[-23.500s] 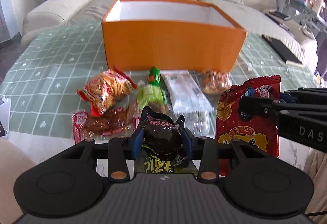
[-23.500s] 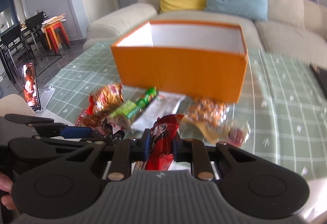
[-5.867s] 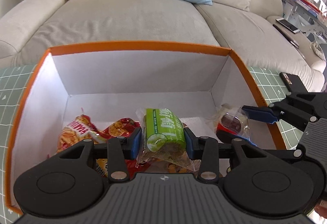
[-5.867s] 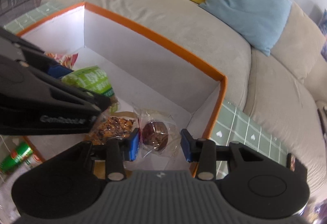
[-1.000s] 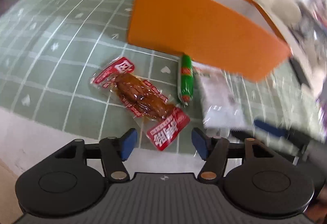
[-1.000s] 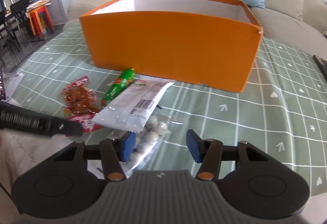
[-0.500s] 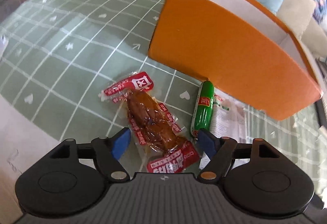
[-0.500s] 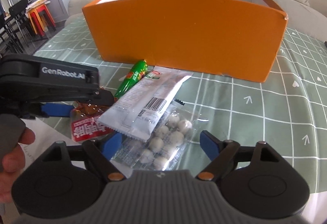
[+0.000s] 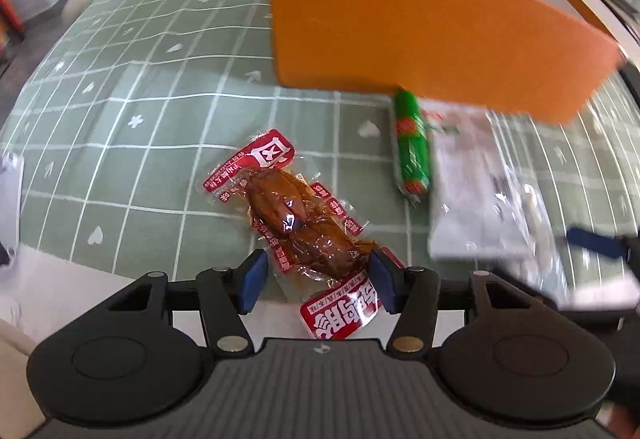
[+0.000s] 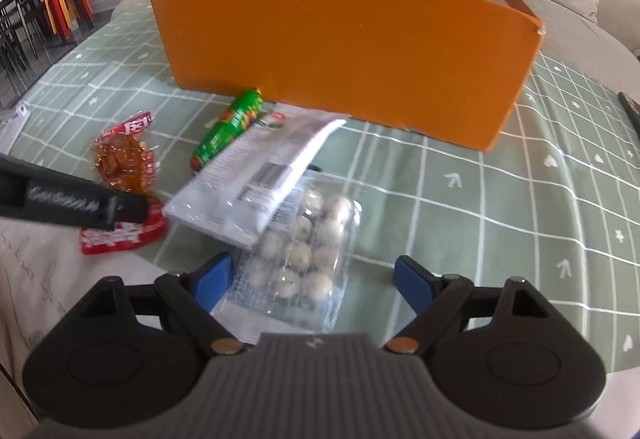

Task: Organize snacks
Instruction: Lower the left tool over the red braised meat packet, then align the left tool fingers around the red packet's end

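- Left tool [image 9: 316,279] spread wide, straddling the near end of the red meat packet [image 9: 298,227]; lower and nearer than half a second ago, blue pads [image 9: 251,281] not yet pinching.
- Right tool [image 10: 314,281] likewise released, wider than a second ago, closing in over the clear bag of pale balls [image 10: 308,251].
- Meaning, as a judgement: 2 fresh pickups lined up together, next loads for the orange box [image 10: 340,39].
- Meat packet: glossy film, brown lump inside, red printed ends, lying flat on the tabletop [image 9: 120,119], well short of the box.
- Ball bag: see-through, lumpy, partly under the white wrapper [image 10: 260,175].
- Green sausage stick [image 10: 228,127]: far tip near the box's front wall, possibly touching it.
- Earlier snacks gone from the tabletop since 23.5 s ago; 4 left outside the box.
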